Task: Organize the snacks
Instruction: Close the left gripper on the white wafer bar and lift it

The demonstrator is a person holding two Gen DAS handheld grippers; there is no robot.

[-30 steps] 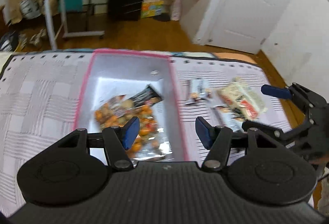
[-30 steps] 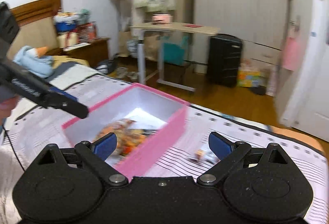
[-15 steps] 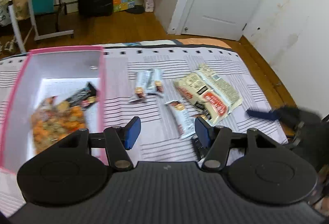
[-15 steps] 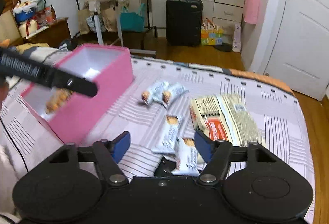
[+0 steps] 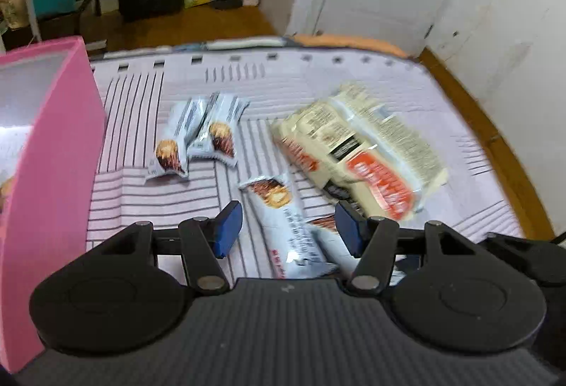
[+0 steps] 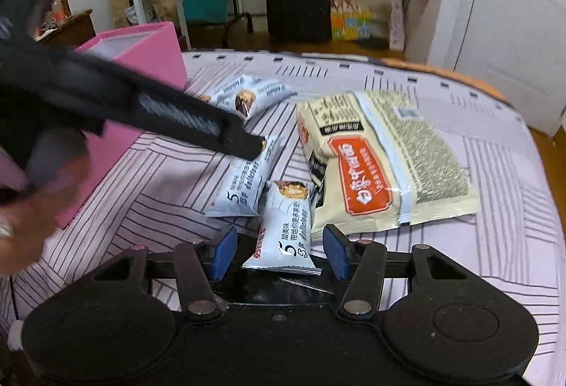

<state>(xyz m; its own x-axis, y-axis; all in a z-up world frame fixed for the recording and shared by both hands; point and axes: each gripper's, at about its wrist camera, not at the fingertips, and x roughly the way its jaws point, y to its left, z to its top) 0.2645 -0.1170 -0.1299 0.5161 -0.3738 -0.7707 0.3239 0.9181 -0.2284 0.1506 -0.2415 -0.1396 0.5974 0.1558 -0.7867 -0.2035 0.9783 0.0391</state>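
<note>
**Snack bars on the bed, pink box at left, both tongs part open**

Pink box [image 5: 53, 152] stands at the far left on the striped bedspread [image 5: 148, 195]. Left wrist view cuts it off at the frame edge; only a pale inner wall and a sliver of something orange at the edge show, so its contents cannot be made out. In the right wrist view its interior is hidden behind the left tongs' arm.

Right of the box: two snack bars [image 5: 198, 138] lying side by side, touching. Next, a third bar [image 5: 283, 219] lies between the blue pads of the left tongs [image 5: 288, 232]; jaws part open, pads clear of the wrapper, nothing gripped. A fourth bar [image 6: 284, 226] sits between the pads of the right tongs [image 6: 279, 249]; these jaws have just been closing, but a gap remains on both sides. Its near end overlaps a dark object under the tongs that I cannot identify.

Farthest right: large cream noodle packet [image 6: 382, 159], flat on the bedspread, just beside the bars; blurred in the left wrist view. A blurred hand [image 6: 32, 209] fills the left edge of the right wrist view.
</note>
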